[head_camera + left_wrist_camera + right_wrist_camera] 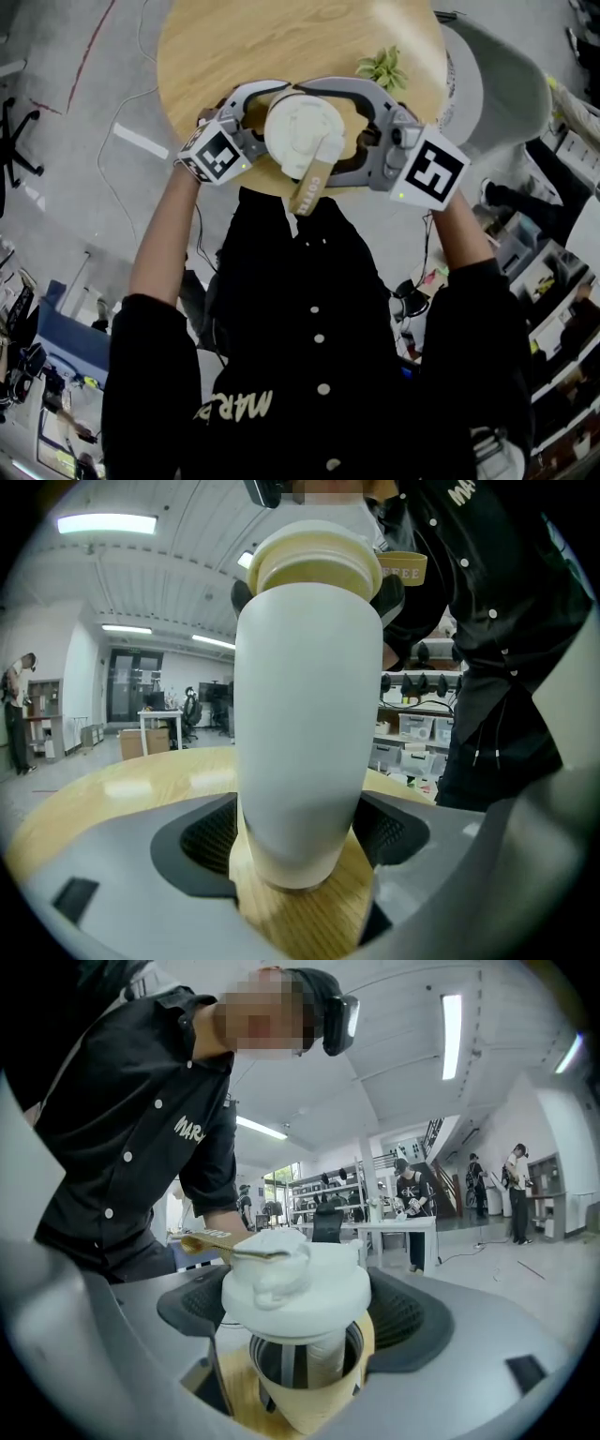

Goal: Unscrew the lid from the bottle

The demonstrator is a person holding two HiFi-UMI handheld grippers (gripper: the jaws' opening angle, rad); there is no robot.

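The bottle [305,724] is standing upright near the edge of a round table [234,47] with a pale wood grain, close to the person's chest. Its body is smooth, matte white and rounded, narrowing toward the base. A cream, ridged neck [309,1391] is opening wide at the top. The white lid [295,1283] is domed and moulded, and a tan strap [314,178] with printed letters is hanging from it. The lid is sitting raised above the neck, with the dark inside and a white tube showing beneath it.

The left gripper [300,841] is clamping the bottle low on its body, its black mesh pads [211,832] pressing in from both sides. The right gripper [300,1321] is clamping the lid in the same way. Both have grey, curved plastic shells.

There is one bottle, one lid, one strap and two grippers. One small green plant [382,67] is sitting on the table beyond them.
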